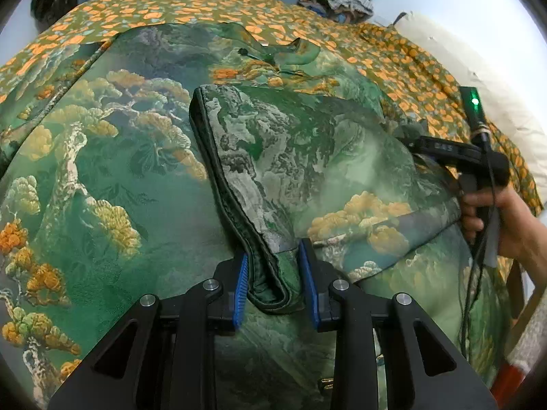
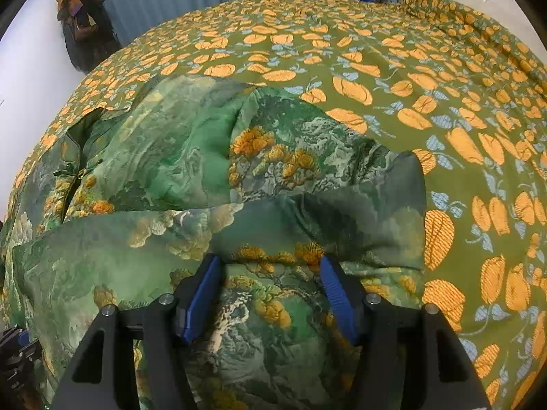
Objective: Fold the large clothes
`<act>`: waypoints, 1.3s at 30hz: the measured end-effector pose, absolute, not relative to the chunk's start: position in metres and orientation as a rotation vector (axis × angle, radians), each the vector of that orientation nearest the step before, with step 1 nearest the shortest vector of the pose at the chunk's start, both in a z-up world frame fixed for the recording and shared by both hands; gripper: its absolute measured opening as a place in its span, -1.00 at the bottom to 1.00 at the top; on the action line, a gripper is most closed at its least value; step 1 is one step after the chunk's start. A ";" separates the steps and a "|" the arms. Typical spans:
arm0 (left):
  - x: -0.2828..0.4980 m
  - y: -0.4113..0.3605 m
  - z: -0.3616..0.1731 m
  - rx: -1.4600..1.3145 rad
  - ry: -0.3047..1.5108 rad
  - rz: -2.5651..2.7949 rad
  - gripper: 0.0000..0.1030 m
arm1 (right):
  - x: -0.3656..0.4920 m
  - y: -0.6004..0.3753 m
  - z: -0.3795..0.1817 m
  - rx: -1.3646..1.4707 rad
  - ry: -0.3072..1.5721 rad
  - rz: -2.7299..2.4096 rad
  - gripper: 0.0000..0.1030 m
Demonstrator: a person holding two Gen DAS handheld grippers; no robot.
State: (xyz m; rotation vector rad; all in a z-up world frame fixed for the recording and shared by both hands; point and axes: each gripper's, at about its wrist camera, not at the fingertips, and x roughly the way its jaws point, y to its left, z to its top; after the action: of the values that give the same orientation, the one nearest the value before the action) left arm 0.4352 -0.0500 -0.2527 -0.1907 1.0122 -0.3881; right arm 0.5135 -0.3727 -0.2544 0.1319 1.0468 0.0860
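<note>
Left gripper clamps the bunched sleeve cuff of the green garment. Right gripper – jaws apart, empty – hovers over it on the bedspread. Mid-fold; next: lay sleeve inward, flat.

Green landscape-print garment, partly folded on the bed

Its dark-piped edge is turned back across the frame's middle; pine and orange-foliage motifs fill the left, a crumpled collar sits upper centre.

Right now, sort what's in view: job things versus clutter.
Job:
green landscape-print garment
its folded sleeve
left gripper
right gripper

Lying about:
orange-leaf bedspread
clothes pile
dark hanging clothes
</note>
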 end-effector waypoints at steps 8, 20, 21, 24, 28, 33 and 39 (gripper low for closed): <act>0.432 -0.048 -0.255 -0.196 0.999 -0.389 -0.43 | 0.416 -0.370 -0.229 0.118 1.059 0.190 0.22; 0.386 -0.050 -0.216 -0.089 1.018 -0.354 0.38 | 0.356 -0.343 -0.206 0.144 0.881 -0.038 0.23; 0.369 -0.050 -0.211 -0.052 1.013 -0.358 0.47 | 0.339 -0.341 -0.201 0.153 0.855 -0.038 0.23; 0.328 -0.046 -0.204 0.024 1.017 -0.369 0.53 | 0.297 -0.331 -0.196 0.110 0.815 -0.056 0.55; 0.287 -0.032 -0.202 0.045 1.005 -0.334 0.70 | 0.256 -0.323 -0.189 0.053 0.771 -0.067 0.55; 0.259 -0.009 -0.204 -0.021 0.991 -0.294 0.70 | 0.243 -0.322 -0.187 0.006 0.739 -0.151 0.55; 0.257 0.001 -0.203 -0.048 0.983 -0.268 0.70 | 0.241 -0.300 -0.191 -0.072 0.729 -0.156 0.55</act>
State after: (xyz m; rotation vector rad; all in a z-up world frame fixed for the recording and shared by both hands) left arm 0.2566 0.0007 -0.2029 -0.0478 0.9834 -0.2683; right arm 0.2409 -0.3001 -0.1910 -0.0723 0.7289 -0.1561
